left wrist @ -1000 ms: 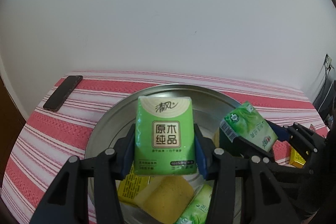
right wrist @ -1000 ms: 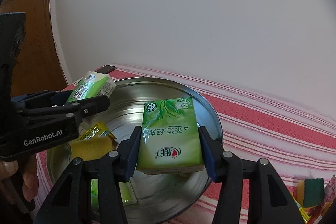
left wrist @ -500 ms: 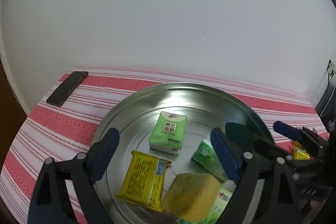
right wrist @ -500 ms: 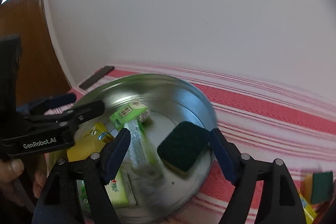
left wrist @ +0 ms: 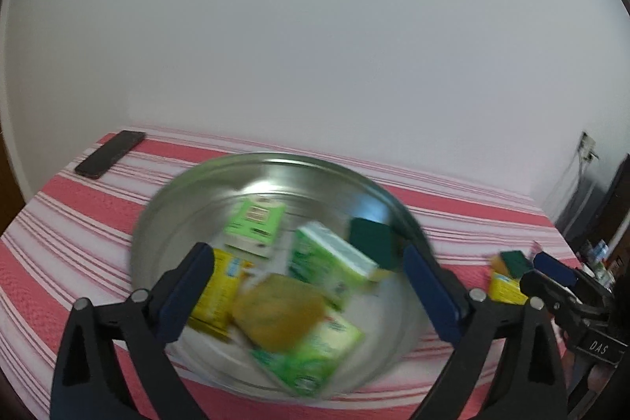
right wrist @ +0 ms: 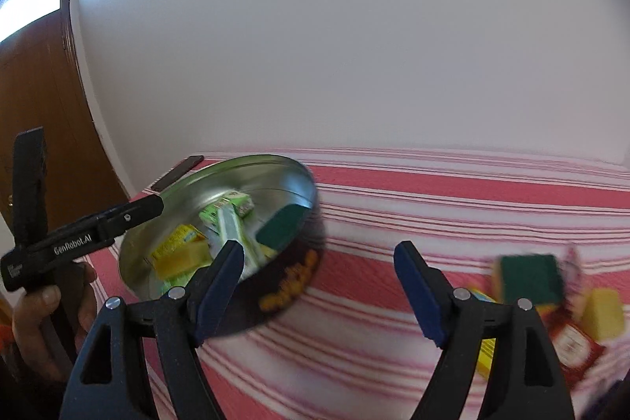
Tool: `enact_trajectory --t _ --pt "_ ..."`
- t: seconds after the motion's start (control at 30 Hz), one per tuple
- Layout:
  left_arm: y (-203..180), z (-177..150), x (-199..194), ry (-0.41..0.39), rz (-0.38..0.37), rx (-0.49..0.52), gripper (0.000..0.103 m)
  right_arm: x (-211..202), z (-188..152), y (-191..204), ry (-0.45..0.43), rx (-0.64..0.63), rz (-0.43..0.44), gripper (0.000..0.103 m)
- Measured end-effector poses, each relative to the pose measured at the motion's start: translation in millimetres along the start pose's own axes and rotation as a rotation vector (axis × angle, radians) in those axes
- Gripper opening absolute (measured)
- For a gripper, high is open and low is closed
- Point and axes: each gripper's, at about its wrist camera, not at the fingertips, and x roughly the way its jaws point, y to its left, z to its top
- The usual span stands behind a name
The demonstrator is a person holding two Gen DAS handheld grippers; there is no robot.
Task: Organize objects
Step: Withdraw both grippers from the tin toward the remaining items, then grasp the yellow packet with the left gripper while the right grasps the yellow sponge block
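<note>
A round metal tin [left wrist: 181, 199] stands on the red striped cloth and holds several green tissue packs [left wrist: 258, 225], a yellow packet [left wrist: 214, 292], a yellow sponge [left wrist: 277, 308] and a green sponge [left wrist: 370, 237]. My left gripper [left wrist: 307, 296] is open and empty above the tin's near side. My right gripper [right wrist: 317, 288] is open and empty over the cloth, right of the tin [right wrist: 293, 274]. The right gripper also shows at the right edge of the left wrist view [left wrist: 551, 274].
A black phone [left wrist: 110, 153] lies at the table's far left. On the right lie a green-topped sponge [right wrist: 529, 278], a yellow sponge [right wrist: 602, 313], a red sachet [right wrist: 573, 345] and a yellow packet [left wrist: 506, 288]. A white wall stands behind, a wooden door [right wrist: 43, 97] at left.
Both grippers opened and dropped their green tissue packs into the tin. Both have since pulled back; the right one swung right, away from the tin.
</note>
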Motion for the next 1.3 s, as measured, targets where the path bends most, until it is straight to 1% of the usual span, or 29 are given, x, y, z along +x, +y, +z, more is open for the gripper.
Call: enact_trajectory --t 0.03,0.13,0.27,0.53,0.63,0.7,0.8,0.9,0.97,1.03,1.1,1.2,1.23,1.3 --pt "-7 -2 -1 -0.001 -0.010 0.008 0.098 -1 -2 -3 -0.006 0.004 -0.010 0.081" --pt "-32 -8 -2 -0.001 -0.052 0.039 0.098 -25 -14 -24 -0.023 0.022 -0.053 0.081" --pt "-67 -19 3 0.020 -0.097 0.094 0.098 -57 -32 -58 -0.035 0.054 -0.140 0.081" --pt "-140 -43 24 0.090 -0.171 0.204 0.098 -98 -53 -122 -0.060 0.169 -0.237 0.081" --pt "-166 -51 34 0.125 -0.196 0.250 0.098 -99 -55 -137 -0.062 0.205 -0.266 0.081" --pt "-182 -57 43 0.160 -0.213 0.287 0.098 -108 -56 -148 -0.066 0.221 -0.283 0.081" --pt "-206 -64 61 0.217 -0.239 0.331 0.098 -105 -57 -158 -0.057 0.234 -0.304 0.081" --pt "-225 -68 74 0.248 -0.248 0.374 0.098 -98 -57 -169 -0.022 0.237 -0.333 0.081" --pt "-235 -70 83 0.280 -0.251 0.396 0.098 -91 -57 -178 -0.005 0.259 -0.329 0.081" --pt "-242 -72 91 0.314 -0.266 0.415 0.098 -87 -54 -186 0.013 0.257 -0.360 0.081" --pt "-246 -73 97 0.324 -0.249 0.428 0.098 -80 -52 -193 0.040 0.257 -0.362 0.081" --pt "-250 -75 103 0.332 -0.230 0.454 0.098 -78 -49 -199 0.048 0.268 -0.351 0.081" --pt "-250 -76 105 0.342 -0.227 0.458 0.094 -78 -48 -199 0.050 0.267 -0.349 0.081" --pt "-247 -77 109 0.380 -0.247 0.451 0.083 -73 -45 -201 0.059 0.257 -0.338 0.081"
